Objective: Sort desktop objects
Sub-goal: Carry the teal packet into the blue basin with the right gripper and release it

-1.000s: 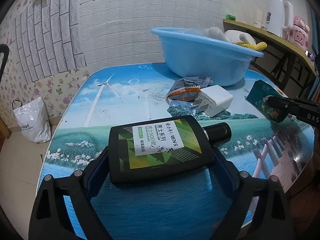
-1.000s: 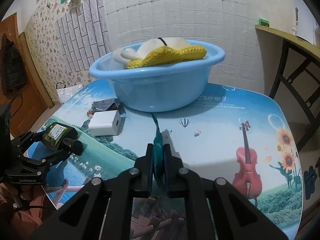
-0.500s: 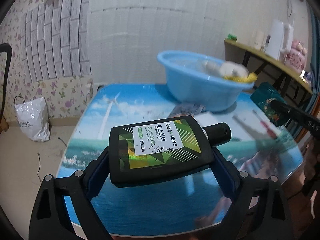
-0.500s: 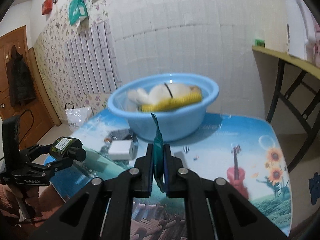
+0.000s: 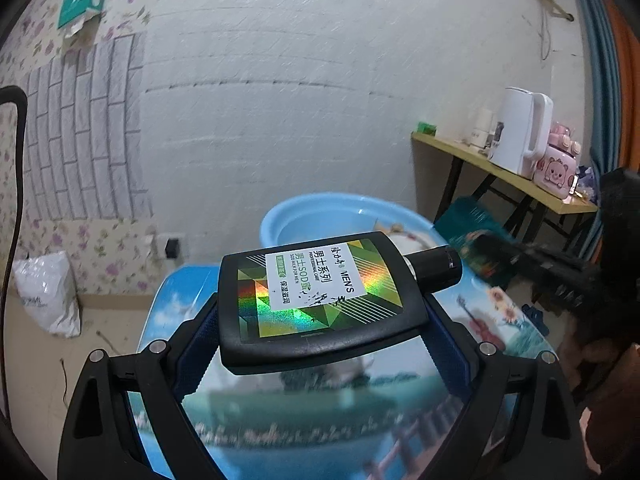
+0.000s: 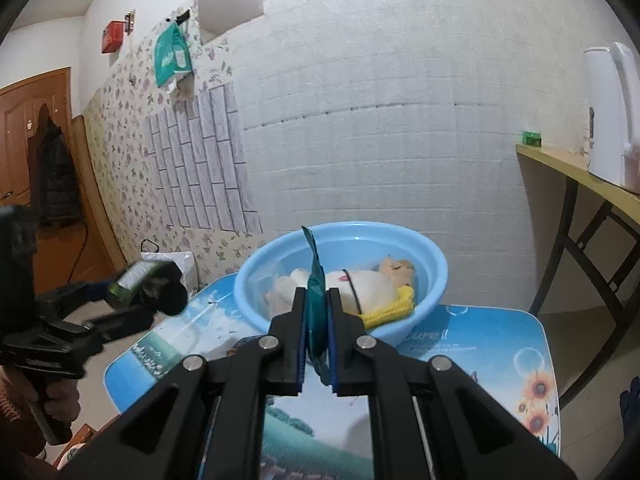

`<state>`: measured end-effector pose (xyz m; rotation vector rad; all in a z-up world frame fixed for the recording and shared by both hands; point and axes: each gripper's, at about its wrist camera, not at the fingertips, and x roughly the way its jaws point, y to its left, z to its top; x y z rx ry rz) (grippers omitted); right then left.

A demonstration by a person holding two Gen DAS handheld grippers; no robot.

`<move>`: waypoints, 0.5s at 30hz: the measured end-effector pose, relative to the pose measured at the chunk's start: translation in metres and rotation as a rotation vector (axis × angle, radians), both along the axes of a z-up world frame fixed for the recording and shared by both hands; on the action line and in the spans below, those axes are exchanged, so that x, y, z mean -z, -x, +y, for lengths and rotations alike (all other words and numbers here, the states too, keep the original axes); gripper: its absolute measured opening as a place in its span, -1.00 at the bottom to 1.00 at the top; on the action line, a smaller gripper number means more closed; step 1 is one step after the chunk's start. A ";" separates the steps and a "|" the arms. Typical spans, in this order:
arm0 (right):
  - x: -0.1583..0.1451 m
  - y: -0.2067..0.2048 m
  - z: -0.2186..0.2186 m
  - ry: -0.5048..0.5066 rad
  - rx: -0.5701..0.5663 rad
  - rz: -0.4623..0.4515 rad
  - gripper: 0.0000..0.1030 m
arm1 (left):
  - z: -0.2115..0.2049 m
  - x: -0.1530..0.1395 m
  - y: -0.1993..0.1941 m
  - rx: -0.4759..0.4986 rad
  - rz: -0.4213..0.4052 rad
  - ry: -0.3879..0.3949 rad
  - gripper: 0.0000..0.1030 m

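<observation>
Two grippers are each carrying something above the picture-printed table (image 6: 500, 344). At the centre of the left wrist frame, the left gripper (image 5: 320, 316) is clamping a flat black lotion bottle (image 5: 316, 304) across its sides with widely spread jaws, cap pointing right. At the lower centre of the right wrist frame, the right gripper (image 6: 318, 328) is pinching a thin teal packet (image 6: 316, 300) edge-on between nearly closed jaws. Beyond both, a blue basin (image 6: 424, 276) is sitting on the table, holding a plush toy (image 6: 372, 284).
</observation>
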<state>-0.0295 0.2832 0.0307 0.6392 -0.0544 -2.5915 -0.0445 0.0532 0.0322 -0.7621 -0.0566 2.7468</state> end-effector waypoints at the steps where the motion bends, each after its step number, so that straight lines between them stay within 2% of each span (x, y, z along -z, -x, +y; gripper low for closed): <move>1: 0.001 0.008 -0.001 -0.011 0.001 -0.014 -0.83 | 0.004 -0.003 0.008 0.006 0.007 0.009 0.80; 8: 0.002 0.051 -0.003 -0.040 -0.003 -0.057 -0.83 | 0.023 -0.012 0.050 0.036 0.027 0.017 0.72; 12: 0.003 0.073 -0.005 -0.047 -0.008 -0.063 -0.83 | 0.035 -0.014 0.071 0.065 0.067 0.016 0.68; 15: 0.006 0.089 -0.008 -0.049 -0.011 -0.074 -0.83 | 0.042 -0.007 0.087 0.050 0.045 0.050 0.68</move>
